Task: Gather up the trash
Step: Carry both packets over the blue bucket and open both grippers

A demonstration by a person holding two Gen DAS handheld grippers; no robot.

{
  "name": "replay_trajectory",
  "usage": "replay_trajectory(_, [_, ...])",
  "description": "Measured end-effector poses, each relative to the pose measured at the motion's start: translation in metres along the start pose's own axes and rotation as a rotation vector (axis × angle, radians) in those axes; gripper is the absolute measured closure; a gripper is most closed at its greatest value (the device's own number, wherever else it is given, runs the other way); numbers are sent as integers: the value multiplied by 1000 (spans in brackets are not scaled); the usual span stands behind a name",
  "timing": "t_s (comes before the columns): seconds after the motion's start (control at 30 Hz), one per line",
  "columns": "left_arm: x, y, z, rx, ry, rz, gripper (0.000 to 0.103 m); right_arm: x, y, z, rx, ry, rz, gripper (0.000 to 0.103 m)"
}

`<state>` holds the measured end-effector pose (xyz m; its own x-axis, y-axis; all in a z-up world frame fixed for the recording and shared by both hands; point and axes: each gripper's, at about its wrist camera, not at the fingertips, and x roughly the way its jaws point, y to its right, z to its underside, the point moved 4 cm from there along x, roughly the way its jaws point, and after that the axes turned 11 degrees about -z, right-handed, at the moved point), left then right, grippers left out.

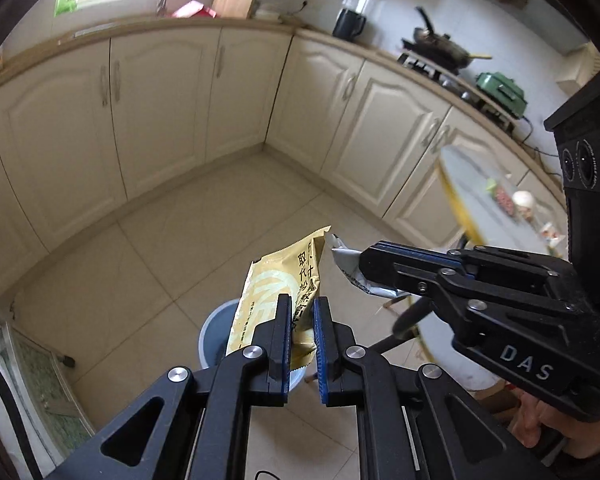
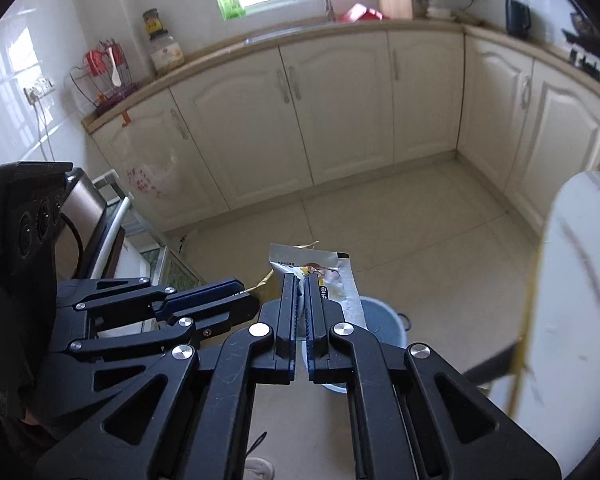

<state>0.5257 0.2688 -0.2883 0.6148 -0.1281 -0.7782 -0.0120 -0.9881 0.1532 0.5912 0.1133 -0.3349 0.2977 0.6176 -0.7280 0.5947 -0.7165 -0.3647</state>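
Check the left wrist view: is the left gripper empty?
No, the left gripper is clamped on a yellow snack wrapper above the grey bin.

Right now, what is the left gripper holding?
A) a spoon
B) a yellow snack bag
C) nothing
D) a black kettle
B: the left gripper is pinched shut on a yellow snack bag, held above the bucket.

We have the left gripper (image 1: 302, 308) clamped on a snack packet (image 1: 278, 292), the right gripper (image 2: 300, 284) just beside it on a wrapper (image 2: 340, 280) — both above a bin (image 1: 216, 328) on the floor. Cabinets (image 1: 160, 92) stand ahead; a round table (image 2: 572, 300) lies right.
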Motion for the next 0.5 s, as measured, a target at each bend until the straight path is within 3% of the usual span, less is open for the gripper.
replay_trajectory(0.2, [67,-26,-2,7,-106,-21,96,77,41,8,70,-84,10,98])
replay_trajectory(0.33, [102,-22,-9,-1,-158,-8,95,106,70,14,122,-108,38,93])
replay_trajectory(0.4, [109,-19,-12,12,-163,-6,91,110,79,16,141,-99,54,86])
replay_trajectory(0.47, [110,-22,-13,-7,-164,-18,90,107,85,17,157,-88,69,66])
replay_trajectory(0.5, [111,-23,-12,-21,-166,-26,85,102,89,17,162,-75,85,61])
